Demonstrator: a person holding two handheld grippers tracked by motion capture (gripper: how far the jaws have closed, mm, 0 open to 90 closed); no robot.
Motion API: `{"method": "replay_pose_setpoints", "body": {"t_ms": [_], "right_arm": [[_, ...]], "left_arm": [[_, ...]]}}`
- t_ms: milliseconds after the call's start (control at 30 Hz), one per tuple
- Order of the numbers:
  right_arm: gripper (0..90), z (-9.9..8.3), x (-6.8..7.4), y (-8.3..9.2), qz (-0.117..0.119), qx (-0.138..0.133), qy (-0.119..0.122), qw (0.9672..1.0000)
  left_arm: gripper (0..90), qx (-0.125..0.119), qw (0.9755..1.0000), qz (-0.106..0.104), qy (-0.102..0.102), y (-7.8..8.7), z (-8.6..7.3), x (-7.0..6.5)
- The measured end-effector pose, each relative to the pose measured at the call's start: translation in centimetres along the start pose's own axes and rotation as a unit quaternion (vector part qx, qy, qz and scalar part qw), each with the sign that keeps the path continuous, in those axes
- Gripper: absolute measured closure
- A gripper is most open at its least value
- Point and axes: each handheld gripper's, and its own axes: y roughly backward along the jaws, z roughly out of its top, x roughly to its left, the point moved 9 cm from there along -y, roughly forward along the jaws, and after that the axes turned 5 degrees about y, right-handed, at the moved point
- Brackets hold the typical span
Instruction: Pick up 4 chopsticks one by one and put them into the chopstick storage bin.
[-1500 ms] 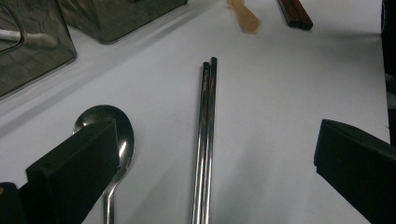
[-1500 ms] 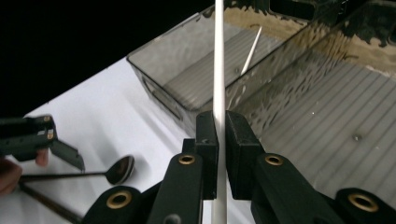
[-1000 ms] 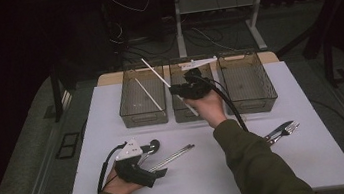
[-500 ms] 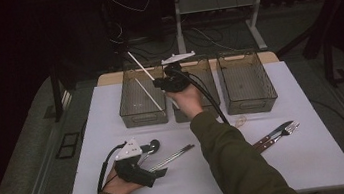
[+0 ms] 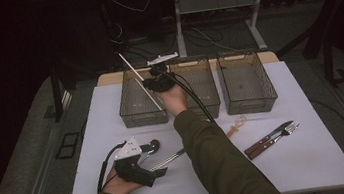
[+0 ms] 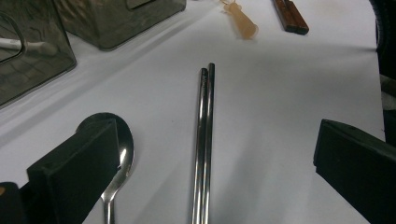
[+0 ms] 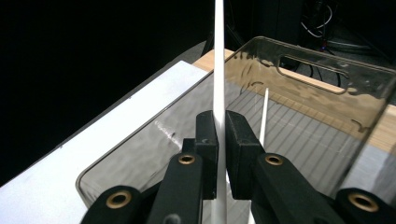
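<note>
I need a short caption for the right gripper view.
Right gripper clamps a white chopstick above the left bin.

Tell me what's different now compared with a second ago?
The right claw, clamped on a white chopstick, has carried it leftward in the high view, from above the middle bin to above the left bin, where another white chopstick already lies. The left claw stayed put, open over the metal chopsticks beside the spoon. The fork and knife haven't moved.

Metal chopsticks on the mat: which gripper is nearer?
Left. The left gripper straddles the metal chopsticks, jaws open; the right gripper is over the left bin.
</note>
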Motion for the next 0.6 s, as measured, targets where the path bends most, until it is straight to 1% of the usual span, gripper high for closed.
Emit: {"method": "replay_pose_setpoints", "body": {"t_ms": [33, 67, 133, 267, 300, 433, 600], "right_arm": [[84.7, -0.1, 0.1, -0.3, -0.002, 0.004, -0.003, 1.0000], [84.7, -0.1, 0.1, -0.7, -0.003, 0.004, 0.000, 1.0000], [84.8, -0.3, 0.2, -1.2, -0.006, 0.009, -0.002, 0.9999], [84.7, -0.6, 0.1, -2.0, -0.009, 0.017, -0.004, 0.9998], [84.7, -0.8, 0.1, -2.1, -0.008, 0.019, -0.008, 0.9998], [84.5, -1.8, -0.3, -2.7, -0.022, 0.045, -0.008, 0.9987], [83.7, -2.5, -0.4, -3.0, -0.036, 0.071, -0.006, 0.9968]], "left_arm": [[0.0, -0.002, 1.0000, 0.000, 0.001, 0.0, 0.0, 0.0], [0.0, -0.003, 1.0000, -0.001, 0.003, -0.1, 0.0, -0.1], [0.0, -0.003, 1.0000, -0.002, -0.001, -0.1, 0.1, -0.1], [0.0, -0.003, 1.0000, -0.004, 0.001, -0.1, 0.1, -0.1], [0.0, -0.003, 1.0000, -0.004, 0.001, -0.1, 0.1, -0.1], [0.0, -0.002, 1.0000, -0.005, 0.000, -0.1, 0.1, -0.2], [0.0, -0.003, 1.0000, -0.006, 0.000, -0.2, 0.1, -0.2]]}}
